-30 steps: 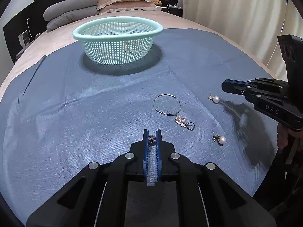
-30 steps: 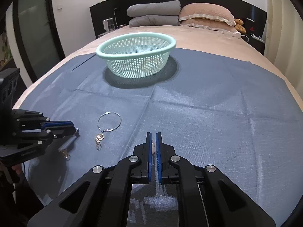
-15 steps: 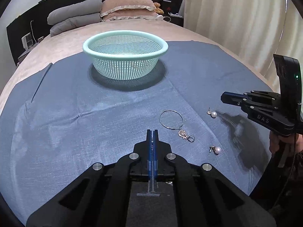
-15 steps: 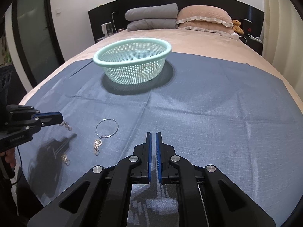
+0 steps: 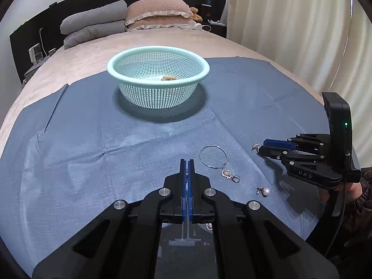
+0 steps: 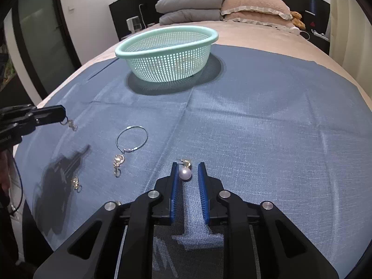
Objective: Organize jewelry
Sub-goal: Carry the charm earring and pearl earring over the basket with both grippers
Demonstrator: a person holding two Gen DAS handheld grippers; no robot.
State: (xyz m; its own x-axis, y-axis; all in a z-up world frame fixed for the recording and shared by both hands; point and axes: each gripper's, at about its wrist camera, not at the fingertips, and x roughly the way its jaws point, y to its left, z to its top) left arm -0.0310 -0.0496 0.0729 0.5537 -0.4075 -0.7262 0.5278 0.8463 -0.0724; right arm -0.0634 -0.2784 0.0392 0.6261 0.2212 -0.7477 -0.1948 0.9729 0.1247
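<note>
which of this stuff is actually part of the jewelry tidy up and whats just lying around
Part of the job:
- green basket
- hoop with charm
- pearl earring
- second pearl earring
- dangling charm

Just lying about:
- pink pillow
- grey pillows
- soft toy

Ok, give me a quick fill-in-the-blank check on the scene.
1. The basket stands on a ___ cloth.
2. The hoop lies ___ the basket.
3. A charm hangs from the ___ hand-held gripper.
Missing: blue; outside; left.
</note>
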